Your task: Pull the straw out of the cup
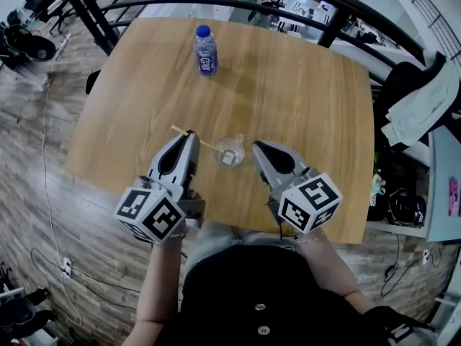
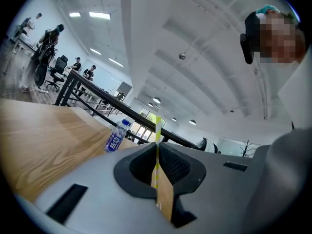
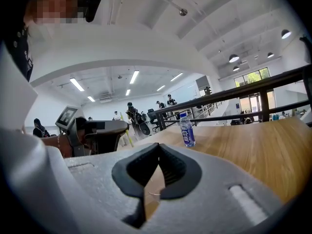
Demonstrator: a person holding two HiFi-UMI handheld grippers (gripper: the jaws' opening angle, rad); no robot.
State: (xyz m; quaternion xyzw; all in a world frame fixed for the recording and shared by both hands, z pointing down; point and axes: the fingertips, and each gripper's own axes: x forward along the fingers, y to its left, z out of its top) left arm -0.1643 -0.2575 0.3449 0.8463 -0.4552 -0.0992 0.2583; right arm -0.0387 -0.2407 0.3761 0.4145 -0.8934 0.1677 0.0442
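Note:
A small clear cup [image 1: 229, 153] stands on the wooden table [image 1: 302, 85] close to its near edge. A thin yellow-and-white straw [image 1: 205, 143] slants out of the cup up and to the left. My left gripper [image 1: 191, 133] is shut on the straw [image 2: 157, 130] partway along it, and the straw's end pokes out past the jaws. My right gripper [image 1: 254, 144] is shut, its tips at the cup's right rim. Whether it pinches the rim cannot be made out. The right gripper view shows only closed jaws [image 3: 158, 147] over the table.
A water bottle with a blue cap and blue label [image 1: 206, 50] stands upright at the table's far side, also seen as the bottle [image 2: 116, 138] and the bottle [image 3: 186, 129]. A black railing [image 1: 216, 2] runs behind the table. Clothes hang on a chair [image 1: 418, 99] at right.

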